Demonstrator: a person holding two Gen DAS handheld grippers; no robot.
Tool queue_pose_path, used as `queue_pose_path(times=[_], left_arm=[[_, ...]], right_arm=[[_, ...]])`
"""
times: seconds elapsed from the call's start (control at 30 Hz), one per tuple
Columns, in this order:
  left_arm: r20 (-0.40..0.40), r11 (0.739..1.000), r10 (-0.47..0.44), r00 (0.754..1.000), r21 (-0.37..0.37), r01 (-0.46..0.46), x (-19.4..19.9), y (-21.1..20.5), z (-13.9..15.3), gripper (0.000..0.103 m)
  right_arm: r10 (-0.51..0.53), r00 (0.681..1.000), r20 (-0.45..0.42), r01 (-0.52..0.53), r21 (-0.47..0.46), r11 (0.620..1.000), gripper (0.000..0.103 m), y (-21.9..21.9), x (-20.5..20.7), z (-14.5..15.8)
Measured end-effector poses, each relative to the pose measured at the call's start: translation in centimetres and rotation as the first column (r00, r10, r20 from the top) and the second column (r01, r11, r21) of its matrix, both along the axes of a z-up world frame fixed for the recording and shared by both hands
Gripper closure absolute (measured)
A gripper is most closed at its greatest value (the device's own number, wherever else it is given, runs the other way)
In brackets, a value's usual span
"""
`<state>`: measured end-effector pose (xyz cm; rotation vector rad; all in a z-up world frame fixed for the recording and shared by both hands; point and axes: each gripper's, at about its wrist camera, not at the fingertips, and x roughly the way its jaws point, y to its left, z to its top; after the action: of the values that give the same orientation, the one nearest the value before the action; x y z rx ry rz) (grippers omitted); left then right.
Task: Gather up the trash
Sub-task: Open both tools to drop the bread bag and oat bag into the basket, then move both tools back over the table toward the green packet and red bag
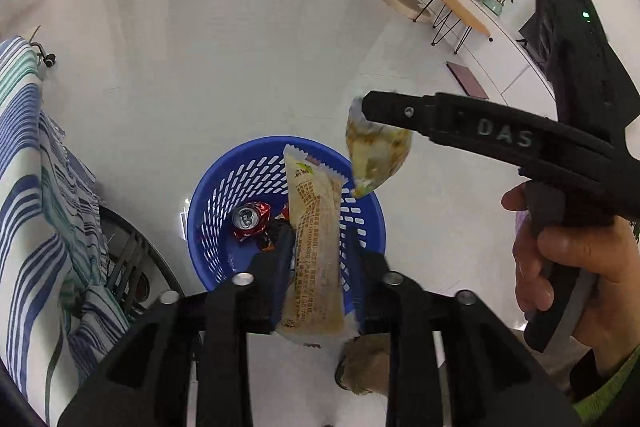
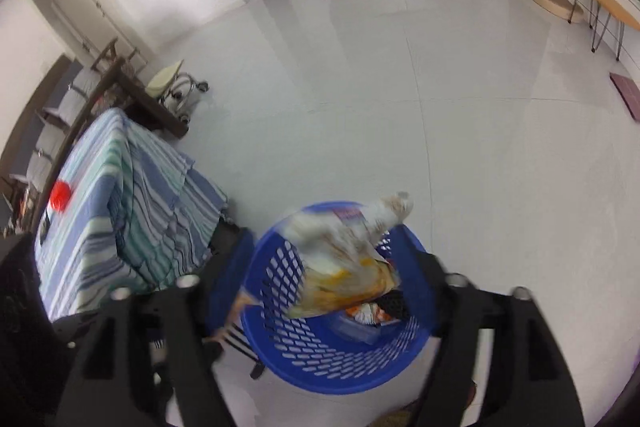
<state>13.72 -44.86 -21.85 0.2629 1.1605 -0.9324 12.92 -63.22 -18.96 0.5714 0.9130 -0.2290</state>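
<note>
1. Left wrist view: the left gripper (image 1: 316, 239) hangs above the blue perforated basket (image 1: 224, 187) on the pale tiled floor (image 1: 240, 67). A long tan snack wrapper (image 1: 316, 239) stands lengthwise between its jaws, which sit partly apart; the pads appear clear of the film, so the wrapper looks released.
2. Same view: the right gripper (image 1: 372, 107), held in a person's hand (image 1: 576, 267), reaches in from the right, with a crumpled yellowish snack bag (image 1: 378, 155) just below its finger tip, over the basket rim.
3. Right wrist view: the right gripper (image 2: 324, 251) has its jaws spread wide; the snack bag (image 2: 344, 267), blurred, lies between them and probably touches neither.
4. Basket contents: a crushed red can (image 1: 250, 221) and dark scraps rest on the bottom.
5. Handling: both wrappers are judged light, limp, slippery film; pinch them across a flat sealed end or mid-length. The can is light and stiff, best taken across its body.
6. A striped cloth (image 2: 120, 195) covers the table beside the basket.
</note>
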Motion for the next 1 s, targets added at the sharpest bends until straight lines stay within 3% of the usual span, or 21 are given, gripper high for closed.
queue_pose_path(times=[0.03,0.17,0.23,0.4,0.5,0.6,0.7,0.8,0.83,1.0], left_arm=[[0.005,1.000,0.009,1.000,0.003,-0.009,0.0,-0.4,-0.1,0.036],[0.066,0.998,0.046,0.997,-0.039,-0.044,0.1,0.4,1.7,0.017],[0.124,0.996,0.054,0.991,-0.078,-0.044,-0.7,1.8,3.9,0.007],[0.276,0.975,0.060,0.959,-0.224,0.004,-4.0,6.9,9.4,0.005],[0.278,0.964,0.036,0.960,-0.265,0.040,-5.2,10.4,10.8,0.005],[0.242,0.968,0.074,0.968,-0.249,-0.011,-5.3,14.3,10.9,0.005],[0.272,0.982,0.127,0.954,-0.169,-0.082,-5.5,17.4,10.3,0.005],[0.397,0.986,0.164,0.903,-0.085,-0.142,-5.9,20.4,10.2,0.005],[0.413,0.987,0.162,0.896,-0.071,-0.145,-5.8,21.3,10.3,0.005],[0.347,0.984,0.162,0.924,-0.121,-0.127,-5.3,28.4,11.1,0.005]], right_arm=[[-0.021,1.000,0.008,0.021,0.004,1.000,0.027,-0.3,-0.2,0.2],[-0.078,0.994,0.079,0.081,-0.040,0.996,0.014,-0.7,-1.5,2.3],[-0.083,0.989,0.120,0.093,-0.075,0.993,0.006,-0.2,-2.0,3.7],[-0.020,0.962,0.273,0.053,-0.113,0.992,0.005,3.5,-3.4,7.3],[0.077,0.929,0.361,-0.020,-0.159,0.987,0.005,7.6,-4.1,9.3],[0.172,0.901,0.398,-0.109,-0.176,0.978,0.005,11.7,-4.5,10.4],[0.189,0.905,0.381,-0.110,-0.221,0.969,0.005,15.1,-4.8,10.5],[0.197,0.928,0.316,-0.132,-0.217,0.967,0.005,17.5,-3.9,9.2],[0.196,0.934,0.297,-0.137,-0.208,0.968,0.005,18.2,-3.6,8.7],[0.200,0.962,0.185,-0.170,-0.163,0.972,0.005,23.1,-2.4,6.3]])
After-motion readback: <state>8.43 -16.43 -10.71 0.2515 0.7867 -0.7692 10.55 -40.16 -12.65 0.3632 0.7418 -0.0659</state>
